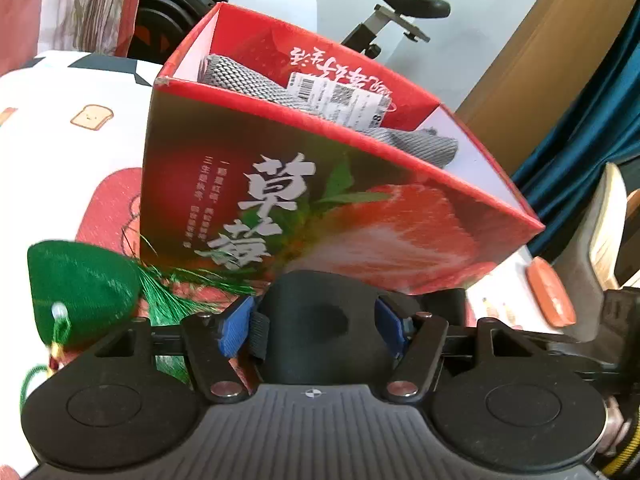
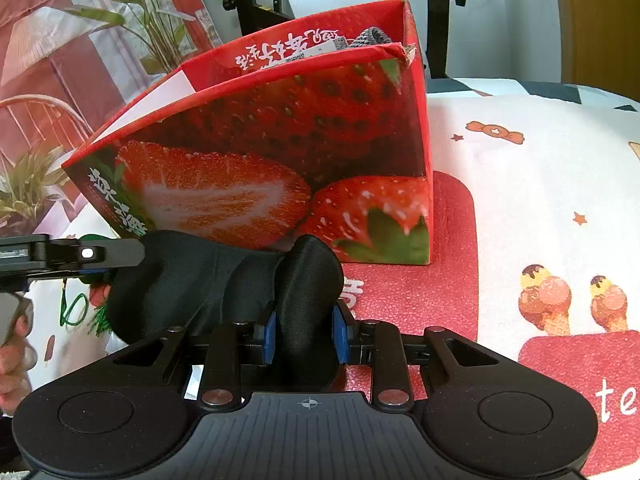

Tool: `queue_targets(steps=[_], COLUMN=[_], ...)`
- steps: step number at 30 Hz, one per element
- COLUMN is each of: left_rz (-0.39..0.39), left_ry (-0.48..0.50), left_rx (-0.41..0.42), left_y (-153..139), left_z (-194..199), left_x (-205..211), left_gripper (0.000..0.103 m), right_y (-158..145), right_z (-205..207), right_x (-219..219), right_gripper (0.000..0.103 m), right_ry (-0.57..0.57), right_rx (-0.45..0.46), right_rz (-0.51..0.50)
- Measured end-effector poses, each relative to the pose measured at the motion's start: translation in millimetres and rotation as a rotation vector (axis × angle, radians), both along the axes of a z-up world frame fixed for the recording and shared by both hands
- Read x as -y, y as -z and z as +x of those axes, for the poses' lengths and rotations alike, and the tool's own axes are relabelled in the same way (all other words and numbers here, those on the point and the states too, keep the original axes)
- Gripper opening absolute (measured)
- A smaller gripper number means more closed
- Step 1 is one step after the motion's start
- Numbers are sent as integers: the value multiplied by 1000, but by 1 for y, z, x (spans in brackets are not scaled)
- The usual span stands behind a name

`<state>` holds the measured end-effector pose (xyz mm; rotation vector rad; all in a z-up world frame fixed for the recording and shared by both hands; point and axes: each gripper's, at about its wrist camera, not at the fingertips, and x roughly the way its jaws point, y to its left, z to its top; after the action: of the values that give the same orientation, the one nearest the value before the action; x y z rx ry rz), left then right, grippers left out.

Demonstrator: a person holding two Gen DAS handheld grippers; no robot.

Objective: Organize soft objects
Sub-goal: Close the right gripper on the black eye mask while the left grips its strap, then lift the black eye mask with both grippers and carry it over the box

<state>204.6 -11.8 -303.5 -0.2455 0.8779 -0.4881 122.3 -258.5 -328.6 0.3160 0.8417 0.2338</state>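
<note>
A black padded eye mask (image 2: 224,280) is stretched between both grippers, just in front of a red strawberry-printed box (image 1: 320,208). My left gripper (image 1: 314,320) is shut on one end of the mask (image 1: 316,316), its blue pads (image 1: 234,328) pressing both sides. My right gripper (image 2: 306,334) is shut on the other end, which bulges up between its blue pads (image 2: 270,336). The box (image 2: 280,152) stands open at the top. A grey mesh cloth (image 1: 240,76) with a white barcode tag (image 1: 340,96) lies inside it. A green tasselled sachet (image 1: 80,292) lies left of the box.
Everything rests on a white bedcover (image 2: 540,184) printed with sweets and red patches. An exercise bike saddle (image 1: 408,0), a blue curtain (image 1: 592,140) and a wooden panel (image 1: 552,52) stand behind. A person's hand (image 2: 12,356) holds the left gripper's handle.
</note>
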Motion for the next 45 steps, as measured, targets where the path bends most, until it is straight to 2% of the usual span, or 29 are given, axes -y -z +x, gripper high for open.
queue_targets(steps=[6,12,17,22,26,31,37,43,45], left_rz=[-57,-92,-63,-42,-3,56,78,29,-18], left_ry=[2,19,-7,-41,-29,2,3,-14,-21], left_rx=[-7,-64,-57,-68,-47,18,76,111,121], left_y=[-3,10,11,13,8,-2,-18,-42,-53], left_z=[-13,-18,-17,-10,-11,-19,-31,-43,-46], left_x=[-4,-1,-1,-7,-3,3,4,-6,-11], left_gripper=[68,66,43,37,22,19,18,17,16], right_y=[0,0,0,-1,-6,-16,-36,-71,-85], right_z=[0,-1,-1,0,1,-6,-16,-22,-22], right_x=[0,0,0,0,3,11,14,13,13], right_gripper=[26,26,26,26,26,26,25,25,25], right_ry=[1,0,0,-3,2,9,-16,-57,-69], right_rx=[1,3,2,-6,-19,6,54,131,164], right_rz=[0,3,6,8,19,76,108,114,123])
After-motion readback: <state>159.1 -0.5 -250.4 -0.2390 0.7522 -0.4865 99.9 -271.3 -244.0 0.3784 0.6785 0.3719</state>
